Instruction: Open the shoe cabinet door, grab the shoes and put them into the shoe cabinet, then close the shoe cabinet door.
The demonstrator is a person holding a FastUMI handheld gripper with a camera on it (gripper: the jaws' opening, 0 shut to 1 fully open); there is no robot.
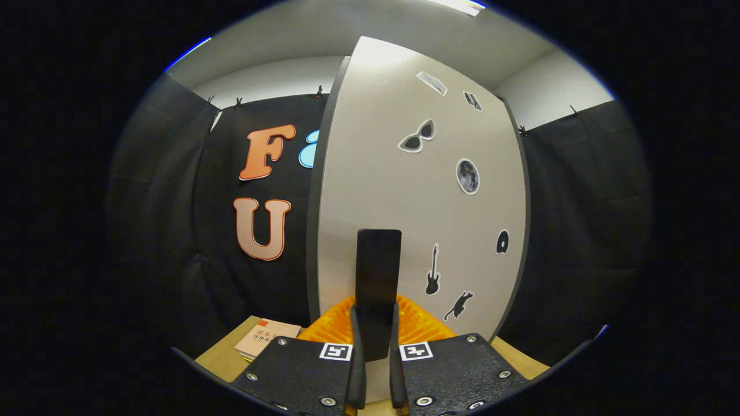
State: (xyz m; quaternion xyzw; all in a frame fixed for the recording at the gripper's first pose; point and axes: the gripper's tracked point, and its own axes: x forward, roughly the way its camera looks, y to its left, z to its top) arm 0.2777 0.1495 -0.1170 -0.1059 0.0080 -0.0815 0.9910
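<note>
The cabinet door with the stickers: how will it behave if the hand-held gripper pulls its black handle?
The cabinet door looks like a flat, stiff board, so it should swing without bending. The hand-held gripper has both fingers around the upright black handle, probably a firm hold. The smooth handle might slip a little.

The handheld two-finger gripper (374,346) points straight ahead, level and square-on. Its two black textured finger plates fan out to either side at the bottom of the view, each carrying a small black-and-white square marker near its inner edge and a scatter of silver screws. The dark rubbery fingertip pads (355,370) stand upright and parallel, drawn in close, and both press against the flanks of a tall flat black handle (378,289) that rises between them. It's a firm, centred pinch.
</note>
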